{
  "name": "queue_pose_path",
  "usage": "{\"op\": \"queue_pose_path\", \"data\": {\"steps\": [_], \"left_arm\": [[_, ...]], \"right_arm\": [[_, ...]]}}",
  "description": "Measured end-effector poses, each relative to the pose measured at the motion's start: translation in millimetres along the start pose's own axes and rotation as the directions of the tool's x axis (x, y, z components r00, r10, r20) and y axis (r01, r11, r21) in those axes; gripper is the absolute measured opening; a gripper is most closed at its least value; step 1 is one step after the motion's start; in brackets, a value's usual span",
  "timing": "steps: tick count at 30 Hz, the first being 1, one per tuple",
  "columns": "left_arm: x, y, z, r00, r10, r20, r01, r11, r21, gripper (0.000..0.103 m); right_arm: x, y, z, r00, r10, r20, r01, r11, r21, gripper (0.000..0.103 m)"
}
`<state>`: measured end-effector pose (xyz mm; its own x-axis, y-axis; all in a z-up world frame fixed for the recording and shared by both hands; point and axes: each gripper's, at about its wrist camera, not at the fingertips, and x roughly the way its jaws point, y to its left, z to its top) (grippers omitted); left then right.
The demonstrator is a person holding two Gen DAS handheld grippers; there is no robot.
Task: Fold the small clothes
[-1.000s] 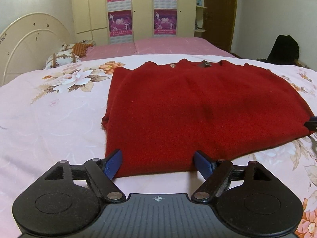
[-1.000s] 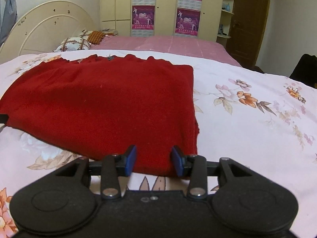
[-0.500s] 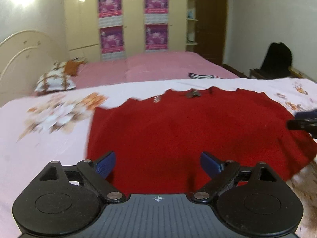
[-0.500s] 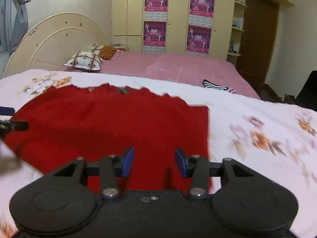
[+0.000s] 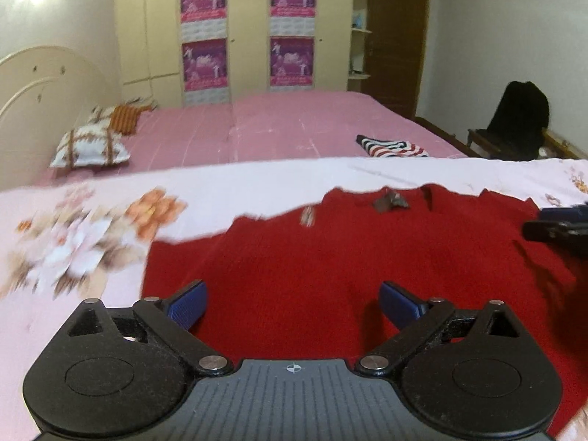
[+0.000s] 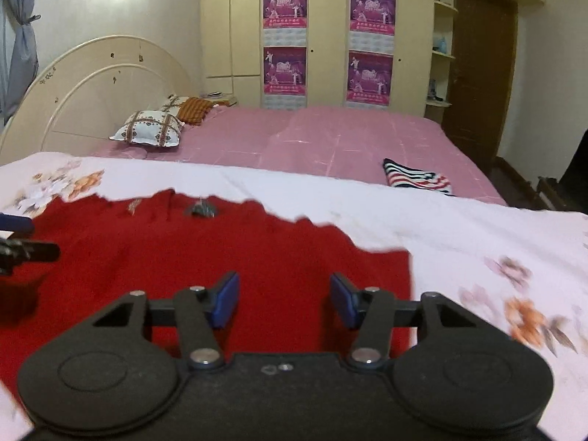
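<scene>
Red sweater (image 5: 330, 275): laid flat on the floral sheet (image 5: 92, 242) of the bed, its far edge ragged with blur; a small dark ornament (image 5: 391, 200) is seen near that edge. Left gripper (image 5: 292, 299): held over the sweater's near left part, blue fingers (image 5: 187, 303) set wide and opening, nothing pressed between them; only red knit is seen below the gap. Right gripper (image 6: 283, 296): held over the sweater's near right part, close to its right edge, fingers (image 6: 226, 297) at a middling gap and opening, nothing gripped; whether the tips touch the cloth cannot be told. Each gripper's tip is seen at the edge of the other's view, well apart across the sweater. Striped garment (image 6: 417, 180): folded, laid on the pink cover (image 6: 312, 139) beyond the floral sheet. Pillows (image 6: 150, 130): two patterned ones stacked by the cream headboard (image 6: 99, 84). Wardrobe (image 6: 327, 36): cream doors bearing four purple posters (image 6: 284, 5). Brown door (image 6: 477, 70): to the right of the wardrobe. Dark bag (image 5: 518, 114): set on a chair at the far right in the left view.
</scene>
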<state>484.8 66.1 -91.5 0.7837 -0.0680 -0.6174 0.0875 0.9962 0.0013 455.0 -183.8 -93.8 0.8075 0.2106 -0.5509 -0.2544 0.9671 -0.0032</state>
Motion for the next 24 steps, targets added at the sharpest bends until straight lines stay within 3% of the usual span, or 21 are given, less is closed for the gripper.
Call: {"op": "queue_pose_path", "data": {"steps": [3,5,8,14,17,20,24], "left_arm": [[23,0,7,0.999,0.02,-0.026,-0.02,1.0,0.005,0.099],[30,11,4,0.997,0.073,-0.034,-0.073,0.997,-0.01,0.099],[30,29,-5,0.996,0.084,-0.022,-0.086,0.992,-0.093,0.099],[36,26,-4,0.996,0.087,-0.03,-0.089,0.992,-0.085,0.103],[23,31,-4,0.994,0.111,-0.004,-0.111,0.989,-0.093,0.103],[-7,30,-8,0.992,0.115,0.059,-0.11,0.99,-0.089,0.103],[-29,19,-21,0.993,0.111,0.044,-0.106,0.99,-0.091,0.103]], "right_arm": [[26,5,8,1.0,0.015,-0.024,-0.016,0.999,-0.04,0.05],[41,2,5,0.997,-0.047,-0.064,0.04,0.994,-0.103,0.049],[39,-25,-2,0.994,-0.093,-0.051,0.093,0.996,-0.013,0.049],[40,-16,-11,0.994,-0.107,-0.011,0.106,0.991,-0.076,0.053],[33,-21,-8,0.996,-0.086,-0.008,0.085,0.995,-0.053,0.053],[9,-22,-8,0.996,-0.08,0.048,0.082,0.995,-0.053,0.055],[-14,-16,-19,0.998,-0.041,0.046,0.042,0.999,-0.032,0.055]]}}
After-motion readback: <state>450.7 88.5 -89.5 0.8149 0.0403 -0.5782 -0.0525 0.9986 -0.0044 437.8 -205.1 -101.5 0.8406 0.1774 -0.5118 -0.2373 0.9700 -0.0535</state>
